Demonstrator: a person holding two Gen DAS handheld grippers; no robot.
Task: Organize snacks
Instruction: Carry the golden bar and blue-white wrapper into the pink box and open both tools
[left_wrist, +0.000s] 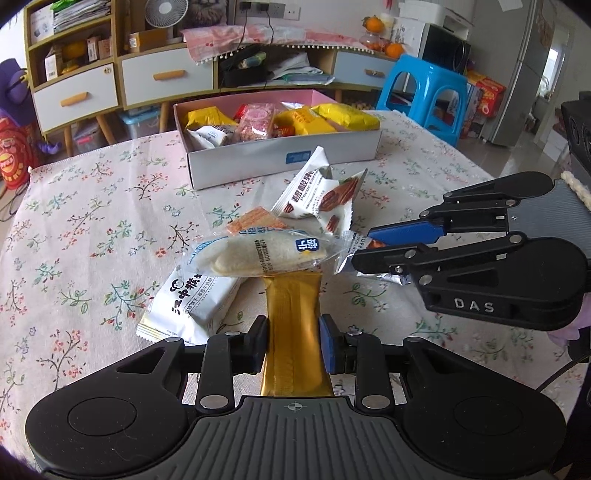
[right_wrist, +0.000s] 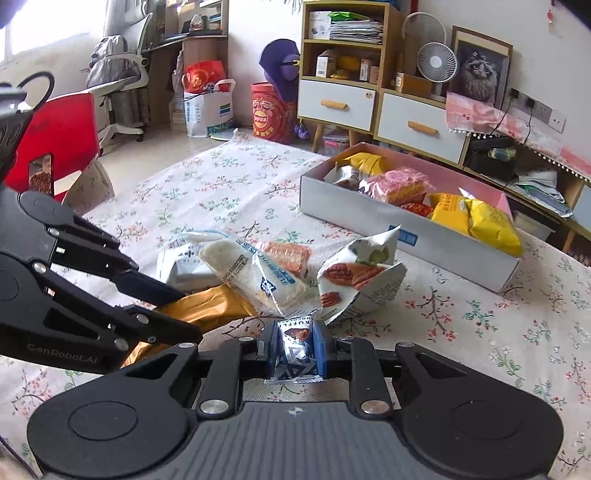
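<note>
My left gripper (left_wrist: 293, 343) is shut on a gold foil snack packet (left_wrist: 293, 325) that points toward the pile; a clear-wrapped white cake (left_wrist: 255, 253) rests across its far end. My right gripper (right_wrist: 295, 349) is shut on a small silver-blue truffle chocolate packet (right_wrist: 295, 350), which shows in the left wrist view at the right gripper's (left_wrist: 354, 254) tips. In the pile lie a white pecan packet (left_wrist: 321, 195), an orange packet (left_wrist: 256, 219) and a white biscuit packet (left_wrist: 188, 302). The white snack box (left_wrist: 284, 162) beyond holds several yellow and pink packets.
A floral tablecloth (left_wrist: 92, 229) covers the table. Past the far edge stand a cabinet with drawers (left_wrist: 166, 77) and a blue plastic stool (left_wrist: 424, 92). A red chair (right_wrist: 55, 136) is at the table's left side in the right wrist view.
</note>
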